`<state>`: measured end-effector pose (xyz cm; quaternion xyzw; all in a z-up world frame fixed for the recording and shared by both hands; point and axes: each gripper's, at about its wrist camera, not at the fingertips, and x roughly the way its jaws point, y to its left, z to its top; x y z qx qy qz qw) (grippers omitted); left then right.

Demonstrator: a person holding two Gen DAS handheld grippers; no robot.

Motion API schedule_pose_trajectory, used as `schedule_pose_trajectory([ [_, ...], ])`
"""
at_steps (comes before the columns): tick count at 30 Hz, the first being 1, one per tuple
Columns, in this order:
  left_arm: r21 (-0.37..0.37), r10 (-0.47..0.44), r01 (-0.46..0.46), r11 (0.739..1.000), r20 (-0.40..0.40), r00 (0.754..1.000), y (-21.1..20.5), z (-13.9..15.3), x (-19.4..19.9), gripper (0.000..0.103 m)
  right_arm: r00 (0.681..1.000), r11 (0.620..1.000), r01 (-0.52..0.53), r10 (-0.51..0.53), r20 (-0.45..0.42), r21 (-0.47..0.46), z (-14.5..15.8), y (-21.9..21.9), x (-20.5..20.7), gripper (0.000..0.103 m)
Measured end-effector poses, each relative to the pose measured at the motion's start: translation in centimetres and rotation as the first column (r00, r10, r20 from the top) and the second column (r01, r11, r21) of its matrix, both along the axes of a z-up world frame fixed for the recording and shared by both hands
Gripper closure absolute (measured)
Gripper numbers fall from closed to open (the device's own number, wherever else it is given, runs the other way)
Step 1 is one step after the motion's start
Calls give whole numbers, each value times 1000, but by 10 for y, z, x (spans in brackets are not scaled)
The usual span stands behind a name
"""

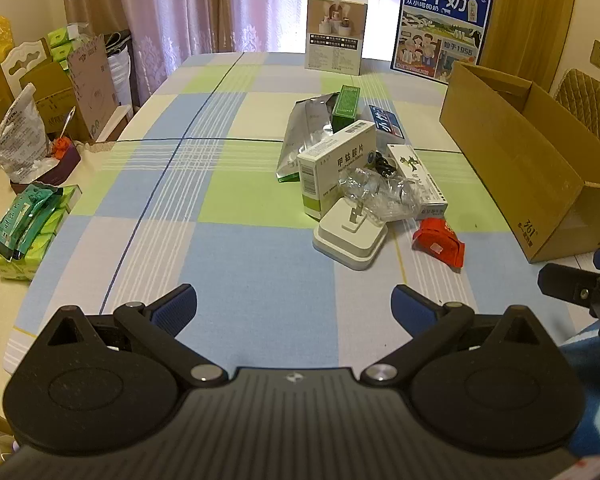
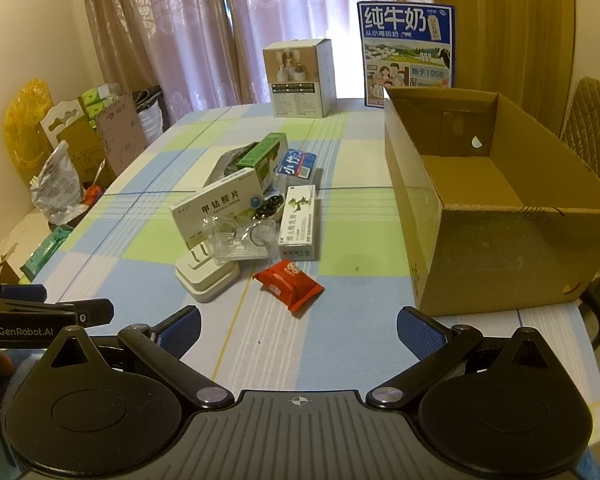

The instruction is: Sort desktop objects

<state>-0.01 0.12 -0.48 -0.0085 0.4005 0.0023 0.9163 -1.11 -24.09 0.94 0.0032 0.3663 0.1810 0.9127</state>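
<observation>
A pile of small items lies mid-table: a white-green medicine box (image 1: 336, 160) (image 2: 216, 210), a white charger plug (image 1: 350, 236) (image 2: 208, 272), crumpled clear plastic (image 1: 376, 192) (image 2: 236, 240), a red snack packet (image 1: 438, 242) (image 2: 288, 282), a second white box (image 1: 418, 180) (image 2: 300, 222), a green box (image 1: 346, 106) (image 2: 264, 156), a blue pack (image 1: 386, 120) (image 2: 298, 164) and a silver pouch (image 1: 304, 136). An open cardboard box (image 1: 512, 160) (image 2: 488, 200) stands to the right, nothing visible inside it. My left gripper (image 1: 294, 308) and right gripper (image 2: 298, 328) both hover open and hold nothing, short of the pile.
A white product box (image 1: 336, 30) (image 2: 300, 78) and a blue milk carton (image 1: 440, 26) (image 2: 406, 56) stand at the far table edge. Tissue packs (image 1: 24, 232) and bags sit on a side surface to the left. A quilted chair (image 2: 596, 128) is behind the cardboard box.
</observation>
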Motion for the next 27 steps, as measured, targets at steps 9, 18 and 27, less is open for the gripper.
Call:
schedule_pose_trajectory([
  [9, 1, 0, 0, 1000, -1, 1000, 0, 0, 0, 1, 1000, 1000, -1, 1, -2, -2, -1, 0, 0, 2],
  [18, 3, 0, 0, 1000, -1, 1000, -3, -7, -4, 1, 1000, 1000, -2, 2, -5, -3, -3, -1, 0, 2],
  [27, -28, -1, 1, 1000, -21, 1000, 2, -6, -3, 1, 1000, 1000, -4, 4, -15, 1, -4, -2, 2, 2],
])
